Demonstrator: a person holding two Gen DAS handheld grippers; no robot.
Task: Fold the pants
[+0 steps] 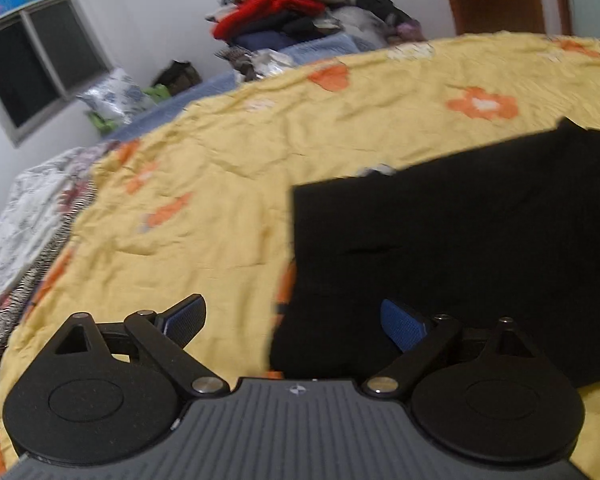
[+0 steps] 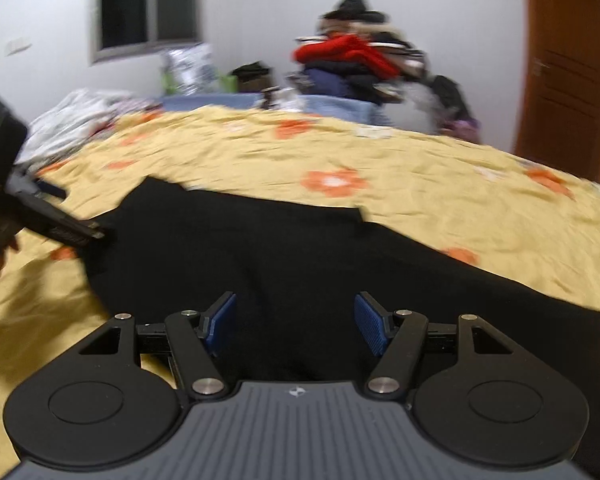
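The black pants (image 1: pixel 460 240) lie flat on the yellow flowered bedspread (image 1: pixel 220 152), folded into a broad dark panel. My left gripper (image 1: pixel 294 320) is open wide over the panel's left edge: one blue pad over the yellow cloth, the other over the black cloth, nothing between them. In the right wrist view the pants (image 2: pixel 300 248) stretch across the bed. My right gripper (image 2: pixel 296 324) hovers open above their near part, its pads gripping nothing. One of the left gripper's fingers (image 2: pixel 74 232) shows at the pants' left end.
A heap of clothes with a red garment (image 2: pixel 352 60) is stacked behind the bed. Rumpled white patterned bedding (image 1: pixel 32 216) lies at the bed's left side. A wooden door (image 2: pixel 568 60) stands at the right, a dark window (image 2: pixel 148 4) on the back wall.
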